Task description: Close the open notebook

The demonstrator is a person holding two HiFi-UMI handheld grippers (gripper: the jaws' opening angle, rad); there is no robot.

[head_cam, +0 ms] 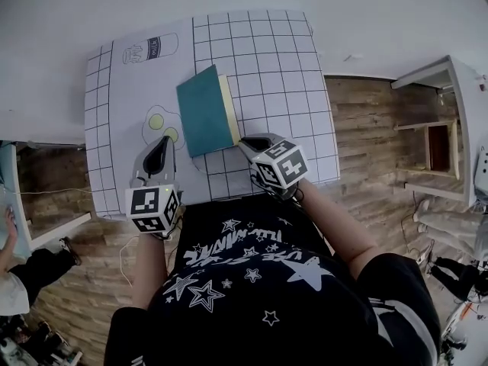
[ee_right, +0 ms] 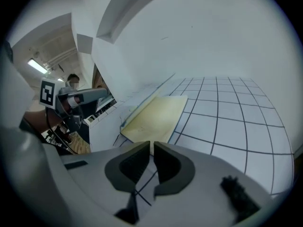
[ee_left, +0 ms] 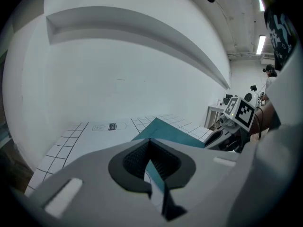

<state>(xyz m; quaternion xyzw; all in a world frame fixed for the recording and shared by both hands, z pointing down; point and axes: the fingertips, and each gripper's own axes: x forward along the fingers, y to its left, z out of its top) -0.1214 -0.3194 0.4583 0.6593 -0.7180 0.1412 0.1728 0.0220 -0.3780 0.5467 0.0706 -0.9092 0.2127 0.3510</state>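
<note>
The notebook [head_cam: 204, 109] lies on the white grid mat [head_cam: 282, 59] with its teal cover facing up. A strip of pale yellow pages [head_cam: 229, 107] shows along its right side. My right gripper [head_cam: 245, 142] sits at the notebook's near right corner, shut with nothing between its pads. In the right gripper view [ee_right: 152, 145] the yellow pages [ee_right: 156, 116] lie just ahead of it. My left gripper [head_cam: 162, 146] rests on the mat left of the near edge, shut and empty. In the left gripper view [ee_left: 149, 143] the teal cover [ee_left: 173, 132] is just beyond the tips.
The mat bears printed drawings of a milk carton [head_cam: 150, 49] and fried eggs [head_cam: 160, 120]. The table's near edge runs under both grippers. A white shelf unit [head_cam: 446, 128] stands on the wood floor at the right. A person's legs [head_cam: 30, 269] are at the left.
</note>
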